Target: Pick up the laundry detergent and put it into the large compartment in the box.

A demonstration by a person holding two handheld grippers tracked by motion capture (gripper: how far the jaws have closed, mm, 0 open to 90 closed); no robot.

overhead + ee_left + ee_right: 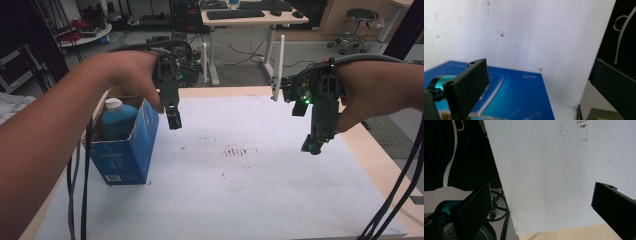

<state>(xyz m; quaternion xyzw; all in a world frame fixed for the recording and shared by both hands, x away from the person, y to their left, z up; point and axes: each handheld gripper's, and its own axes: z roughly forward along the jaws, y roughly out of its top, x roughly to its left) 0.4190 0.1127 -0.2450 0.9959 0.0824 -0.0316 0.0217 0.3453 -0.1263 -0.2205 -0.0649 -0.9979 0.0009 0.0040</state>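
Blue bottle [118,121] with white cap stands upright inside the open-topped blue carton [125,150], at the left part of the worktop [240,200], on the white sheet [250,175] that covers most of it. Bottle sits low in the carton, only cap and shoulders above the rim; judged as already packed, the carton walls keeping it upright. Left hand-held gripper [174,119] hangs just beside the carton's right top edge, pointing down, apart from carton and bottle. In the left gripper view its jaws stand wide with nothing between them; the carton's blue face [511,100] lies below, white sheet beyond. Judgement: a release position, or a start for closing the carton flaps; cannot tell which. Right hand-held gripper [314,145] is held well apart at the right side of the sheet, above it, tilted down; in the right gripper view its jaws are also spread wide and empty, over the sheet's edge and the bare wooden worktop [574,233]. Likely parked clear to leave the left side free. Writing: a small white label with a barcode-like mark on the carton's lower front [114,178], and small print on the carton's face [527,76]; neither readable. No brand legible. Faint reddish-brown marks [235,150] at mid-sheet.
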